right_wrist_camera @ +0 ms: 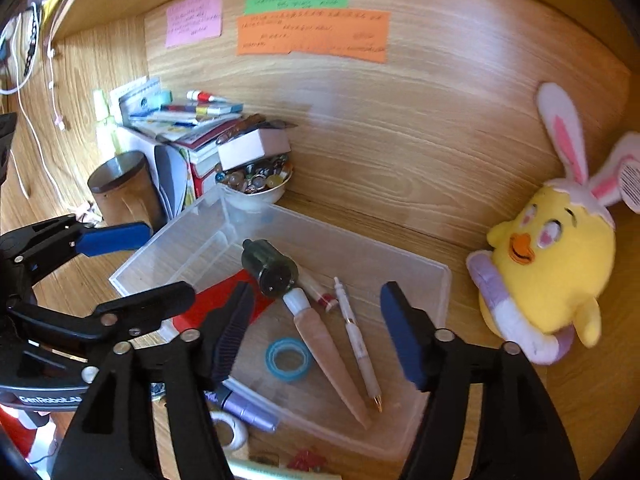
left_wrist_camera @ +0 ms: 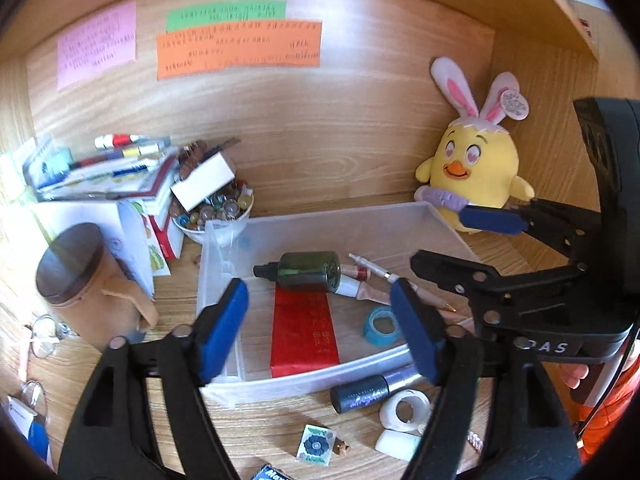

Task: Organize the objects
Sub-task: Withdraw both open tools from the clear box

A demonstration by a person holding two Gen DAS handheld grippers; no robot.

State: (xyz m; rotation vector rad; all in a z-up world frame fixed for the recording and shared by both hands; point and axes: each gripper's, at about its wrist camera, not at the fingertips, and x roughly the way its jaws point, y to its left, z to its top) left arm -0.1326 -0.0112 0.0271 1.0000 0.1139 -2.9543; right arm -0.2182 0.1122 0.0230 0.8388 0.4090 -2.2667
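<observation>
A clear plastic bin [left_wrist_camera: 224,392] [right_wrist_camera: 444,284] sits on the wooden desk. Inside lie a dark green bottle [left_wrist_camera: 308,270] [right_wrist_camera: 270,268], a red packet [left_wrist_camera: 304,330] [right_wrist_camera: 216,304], a beige tube [left_wrist_camera: 362,290] [right_wrist_camera: 332,356], a white pen [right_wrist_camera: 358,340], and a blue tape roll [left_wrist_camera: 382,326] [right_wrist_camera: 288,360]. My left gripper [left_wrist_camera: 324,330] is open and empty above the bin's near side. My right gripper [right_wrist_camera: 316,338] is open and empty over the bin; it shows in the left wrist view [left_wrist_camera: 448,252]. A purple tube [left_wrist_camera: 368,390] [right_wrist_camera: 244,408] and white tape roll [left_wrist_camera: 404,406] [right_wrist_camera: 232,432] lie outside the bin.
A yellow chick plush [left_wrist_camera: 474,164] [right_wrist_camera: 552,268] stands at the right. A brown lidded cup [left_wrist_camera: 80,280] [right_wrist_camera: 124,188], stacked books and boxes [left_wrist_camera: 120,184] [right_wrist_camera: 180,132] and a bowl of beads [left_wrist_camera: 218,210] [right_wrist_camera: 256,182] stand at the left. Sticky notes [left_wrist_camera: 238,48] hang on the back panel.
</observation>
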